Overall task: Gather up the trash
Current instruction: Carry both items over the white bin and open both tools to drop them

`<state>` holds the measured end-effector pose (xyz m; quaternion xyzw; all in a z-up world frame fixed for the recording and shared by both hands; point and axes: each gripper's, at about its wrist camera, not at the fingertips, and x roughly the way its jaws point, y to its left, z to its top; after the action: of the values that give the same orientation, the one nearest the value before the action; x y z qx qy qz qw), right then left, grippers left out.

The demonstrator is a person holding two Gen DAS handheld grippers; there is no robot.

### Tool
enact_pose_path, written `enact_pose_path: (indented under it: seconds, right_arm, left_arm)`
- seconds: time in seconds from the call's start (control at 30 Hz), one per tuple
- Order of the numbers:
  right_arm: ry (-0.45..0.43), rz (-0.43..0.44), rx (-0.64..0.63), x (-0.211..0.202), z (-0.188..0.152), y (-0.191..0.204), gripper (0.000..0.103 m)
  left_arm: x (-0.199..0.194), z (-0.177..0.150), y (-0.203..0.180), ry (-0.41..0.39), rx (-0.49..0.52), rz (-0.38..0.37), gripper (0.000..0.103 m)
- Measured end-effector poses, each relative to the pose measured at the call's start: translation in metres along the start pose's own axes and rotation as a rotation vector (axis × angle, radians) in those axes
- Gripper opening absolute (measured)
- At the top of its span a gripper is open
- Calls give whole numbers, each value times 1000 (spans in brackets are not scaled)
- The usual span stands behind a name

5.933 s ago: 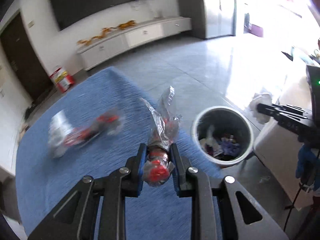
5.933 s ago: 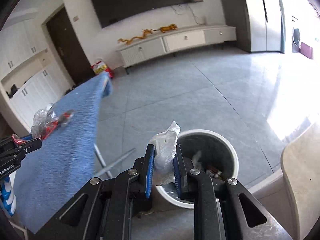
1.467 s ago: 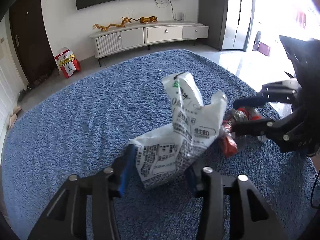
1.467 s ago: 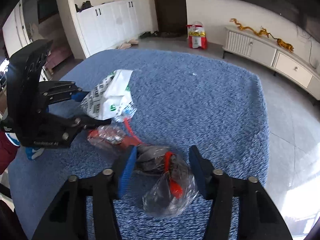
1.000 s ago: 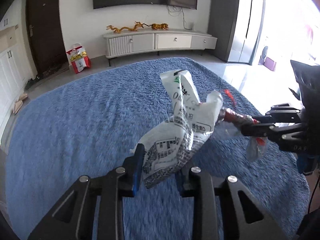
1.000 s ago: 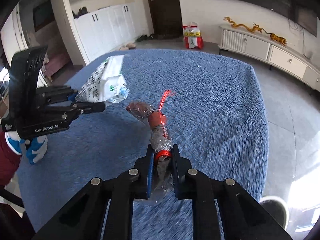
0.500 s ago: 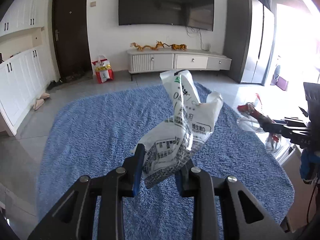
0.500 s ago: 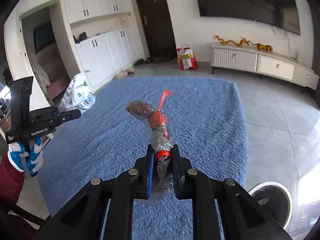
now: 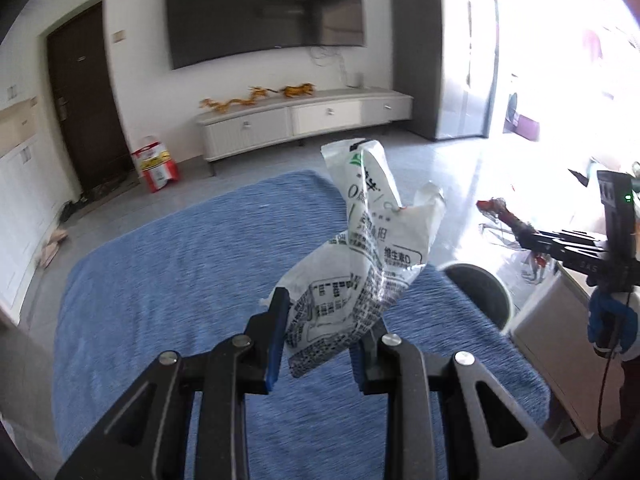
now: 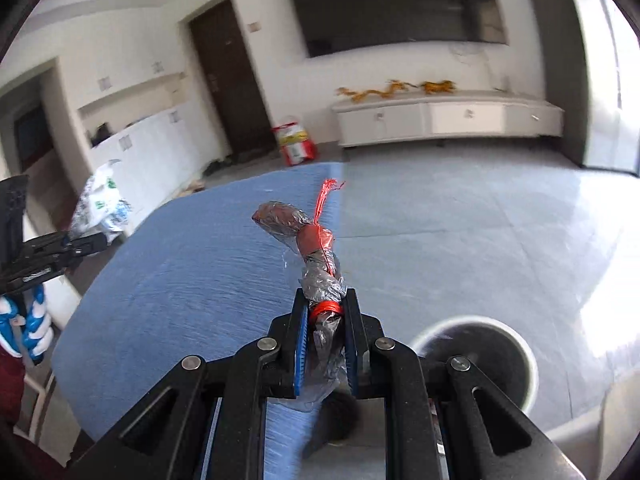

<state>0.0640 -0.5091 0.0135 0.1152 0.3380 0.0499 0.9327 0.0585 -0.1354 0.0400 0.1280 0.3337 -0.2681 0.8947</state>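
My left gripper [image 9: 322,329] is shut on a crumpled white printed bag [image 9: 360,256] and holds it above the blue rug-covered table [image 9: 192,264]. My right gripper [image 10: 325,330] is shut on a twisted clear wrapper with red string [image 10: 316,256], held in the air over the table's edge. The white round trash bin [image 10: 480,356] stands on the floor just right of and below the right gripper; it also shows in the left wrist view [image 9: 478,292]. The right gripper [image 9: 532,236] with its wrapper shows at the right of the left wrist view. The left gripper [image 10: 92,242] with its bag shows at the left of the right wrist view.
A pale counter [image 9: 556,320] stands right of the bin. A white TV cabinet [image 9: 304,120] with a wall TV above lines the far wall, with a red bag [image 9: 156,164] and a dark door beside it. Grey tiled floor [image 10: 480,220] lies beyond the table.
Both grippers have lifted and swung right with their trash, away from the table's middle. The bin has come into view below and right of each gripper.
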Motion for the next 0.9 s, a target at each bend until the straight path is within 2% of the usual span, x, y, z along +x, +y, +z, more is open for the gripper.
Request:
enact_pose_path:
  seconds: [0.27, 0.5, 0.67, 0.9]
  right_arm:
    - [53, -140, 125, 2, -31, -79, 16]
    - [115, -194, 188, 23, -51, -118, 16]
    - [145, -214, 204, 46, -53, -133, 16]
    - [191, -241, 236, 75, -64, -151, 18]
  left_arm:
    - [68, 31, -98, 87, 138, -121, 26]
    - [137, 41, -163, 197, 167, -203, 26]
    - [183, 47, -188, 274, 150, -223, 26]
    - [224, 46, -203, 340, 115, -233, 29]
